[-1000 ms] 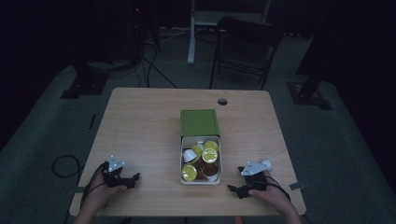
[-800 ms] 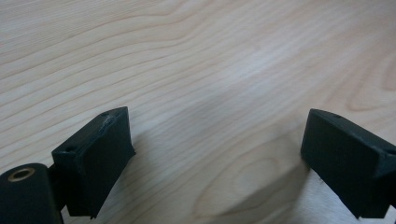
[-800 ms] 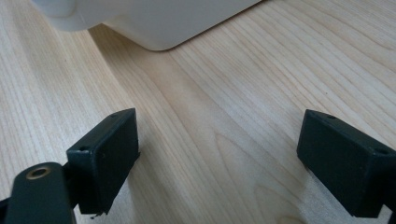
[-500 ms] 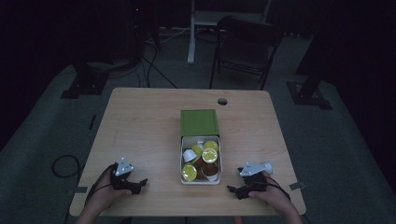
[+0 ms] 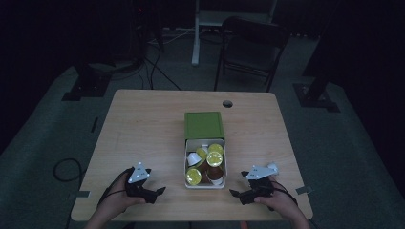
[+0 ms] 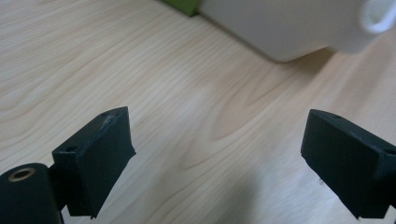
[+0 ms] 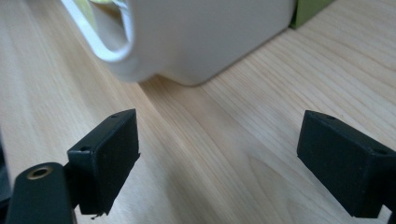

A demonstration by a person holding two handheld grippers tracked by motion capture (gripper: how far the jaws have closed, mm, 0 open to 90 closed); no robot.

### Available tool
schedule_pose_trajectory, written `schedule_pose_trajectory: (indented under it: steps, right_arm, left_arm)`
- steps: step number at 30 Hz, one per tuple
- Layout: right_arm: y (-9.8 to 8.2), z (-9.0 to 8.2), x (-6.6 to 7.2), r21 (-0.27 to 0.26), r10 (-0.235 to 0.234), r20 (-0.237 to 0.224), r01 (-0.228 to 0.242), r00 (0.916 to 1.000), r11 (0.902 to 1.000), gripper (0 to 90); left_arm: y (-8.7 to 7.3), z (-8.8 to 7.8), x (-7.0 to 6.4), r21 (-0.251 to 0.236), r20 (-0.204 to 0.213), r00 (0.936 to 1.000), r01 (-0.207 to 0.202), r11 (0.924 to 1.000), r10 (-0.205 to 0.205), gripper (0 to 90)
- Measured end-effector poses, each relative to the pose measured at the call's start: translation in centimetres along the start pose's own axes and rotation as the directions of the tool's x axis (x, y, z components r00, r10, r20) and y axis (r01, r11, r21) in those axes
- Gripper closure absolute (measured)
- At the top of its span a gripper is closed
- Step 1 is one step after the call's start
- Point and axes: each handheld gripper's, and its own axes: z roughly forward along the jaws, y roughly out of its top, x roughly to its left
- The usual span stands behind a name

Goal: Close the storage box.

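A white box holding several yellow-lidded and brown pods stands at the middle of the wooden table, with its green lid slid back over the far end. My left gripper rests near the front edge, left of the box, open with nothing between its jaws. My right gripper rests right of the box, also open and holding nothing. The box's white wall lies ahead of the left gripper. In the right gripper view the same wall lies ahead of the right gripper.
A round cable hole pierces the table near its far edge. A dark folding chair and stand feet sit on the floor beyond. Cables trail off the table's left side.
My left gripper has moved to the right, closer to the box. The right gripper has stayed put.
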Motion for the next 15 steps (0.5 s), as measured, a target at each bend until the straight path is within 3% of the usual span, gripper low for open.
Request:
schedule_pose_trajectory:
  steps: [1, 6, 11, 15]
  right_arm:
    - [0.1, -0.1, 0.1, -0.007, 0.002, -0.002, -0.002, 1.0000, 1.0000, 12.5]
    - [0.9, -0.6, 0.4, -0.049, 0.008, -0.010, -0.008, 0.9999, 0.9988, 12.5]
    - [1.6, -0.9, 0.6, -0.086, 0.022, -0.030, -0.024, 0.9993, 0.9960, 12.5]
    - [2.1, -1.1, 0.6, -0.126, 0.049, -0.056, -0.056, 0.9972, 0.9905, 12.5]
  left_arm:
    - [0.2, 0.2, -0.3, -0.019, 0.028, 0.9996, -0.006, 0.9998, 0.006, 9.3]
    - [1.2, 1.2, -1.5, -0.058, 0.079, 0.9961, -0.035, 0.9977, 0.040, 9.3]
    - [2.3, 1.6, -2.3, -0.067, 0.090, 0.9937, -0.060, 0.9960, 0.066, 9.3]
    - [3.1, 1.9, -2.4, -0.094, 0.094, 0.9937, -0.052, 0.9942, 0.061, 9.3]
